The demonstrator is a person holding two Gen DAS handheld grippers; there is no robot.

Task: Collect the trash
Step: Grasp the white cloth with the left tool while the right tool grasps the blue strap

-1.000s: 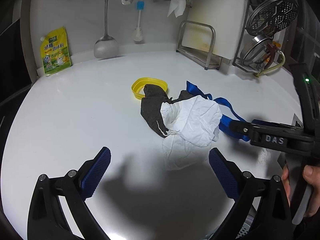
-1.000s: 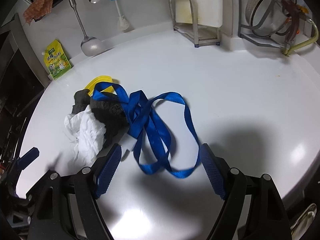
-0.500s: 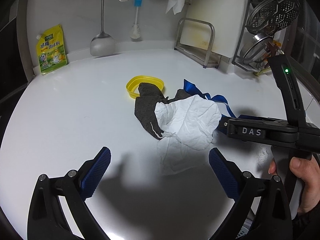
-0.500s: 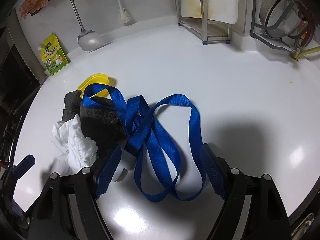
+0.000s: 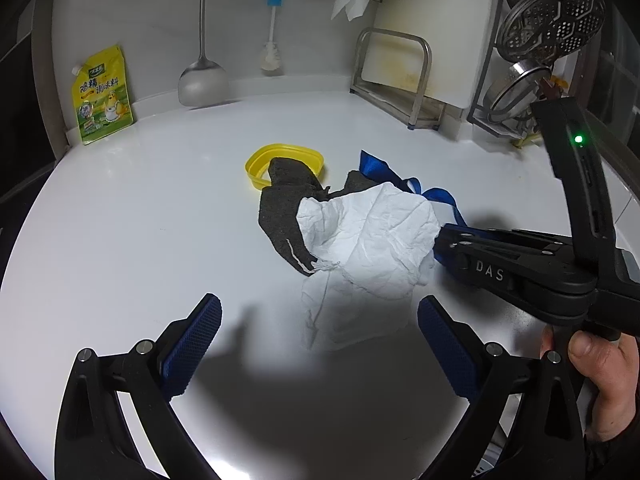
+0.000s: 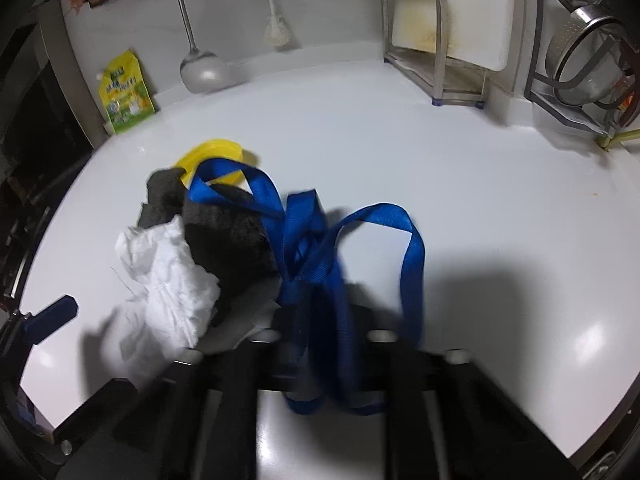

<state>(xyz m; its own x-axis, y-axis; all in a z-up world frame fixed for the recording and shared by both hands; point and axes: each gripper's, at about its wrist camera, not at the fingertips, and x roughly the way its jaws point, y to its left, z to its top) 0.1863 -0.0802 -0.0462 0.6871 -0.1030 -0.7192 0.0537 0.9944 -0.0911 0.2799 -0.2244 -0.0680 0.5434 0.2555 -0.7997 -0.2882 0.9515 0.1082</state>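
A pile of trash lies mid-counter: a crumpled white tissue [image 5: 372,240] [image 6: 168,272], a dark grey cloth [image 5: 280,208] [image 6: 228,232], a yellow plastic ring [image 5: 256,160] [image 6: 216,148] and a blue strap [image 5: 442,196] [image 6: 304,240]. My right gripper [image 6: 320,340] [image 5: 440,240] reaches in from the right, its jaws closing tight on the bunched loops of the strap. My left gripper [image 5: 320,312] stands open in front of the tissue, nothing between its blue pads [image 5: 196,340]. One left pad [image 6: 56,316] shows in the right wrist view.
A yellow seasoning pouch [image 5: 102,96], a ladle [image 5: 202,84] and a brush [image 5: 272,56] line the back wall. A cutting board rack [image 5: 400,80] and a dish rack with strainers [image 5: 552,28] stand at the back right. A hand [image 5: 600,368] holds the right gripper.
My right gripper's jaws have come together on the blue strap and pulled its loops into a bunch. The left gripper has stayed open and nearly still.
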